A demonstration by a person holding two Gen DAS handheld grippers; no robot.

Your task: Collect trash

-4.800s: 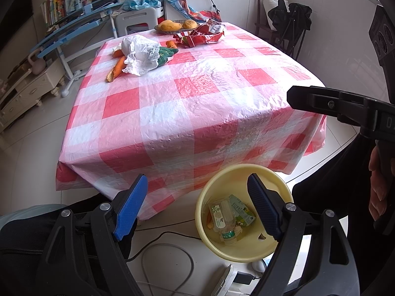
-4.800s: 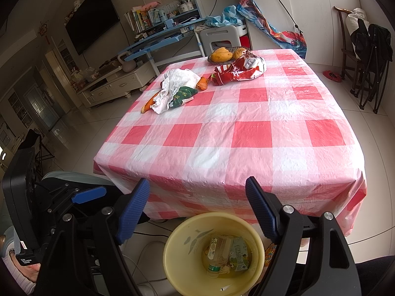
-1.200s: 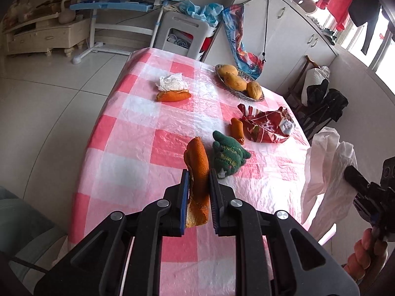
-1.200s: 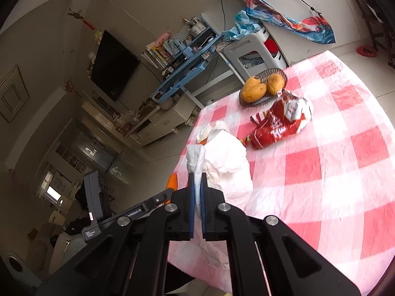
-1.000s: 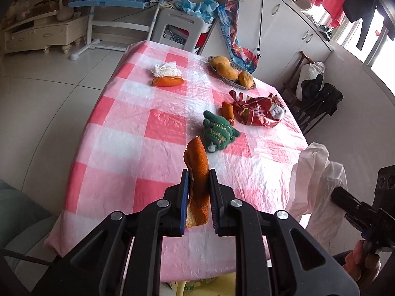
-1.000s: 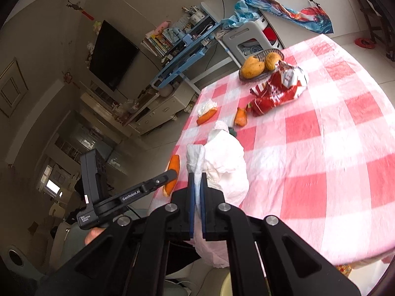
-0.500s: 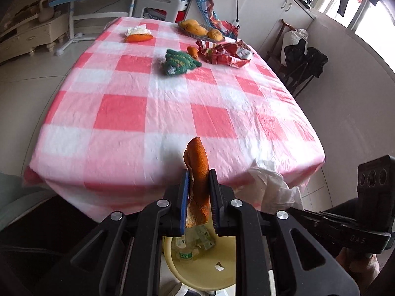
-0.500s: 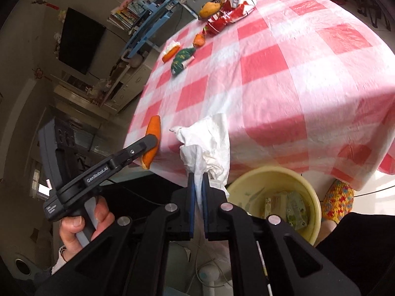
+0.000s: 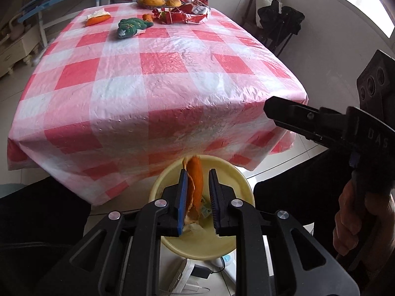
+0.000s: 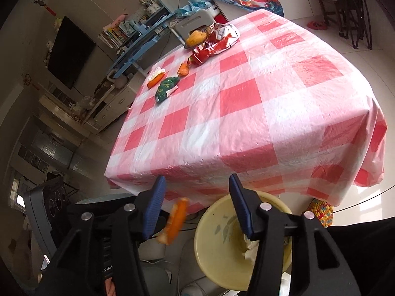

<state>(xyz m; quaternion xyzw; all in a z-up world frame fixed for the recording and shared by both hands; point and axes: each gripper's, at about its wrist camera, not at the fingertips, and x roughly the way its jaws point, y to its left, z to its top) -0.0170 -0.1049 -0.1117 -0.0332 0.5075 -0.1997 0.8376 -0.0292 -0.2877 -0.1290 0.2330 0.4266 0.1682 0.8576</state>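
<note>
Left wrist view: left tongs (image 9: pixel 197 198) parted, orange peel (image 9: pixel 195 185) slipping loose above yellow bin (image 9: pixel 243 243); right tongs (image 10: pixel 196 207) wide open, empty; release squarely over bin.

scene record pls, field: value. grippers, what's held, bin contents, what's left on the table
left gripper: jaws parted, over the bin
orange peel: between the left jaws, blurred; whether it is gripped cannot be told
right gripper: open, empty, near the bin
yellow bin: on the floor at the table's near edge
bin contents: white crumpled tissue; other scraps unclear
left on checked tablecloth: green wrapper, red snack bag, orange peel with tissue, small orange piece
fruit basket: far edge of the table
</note>
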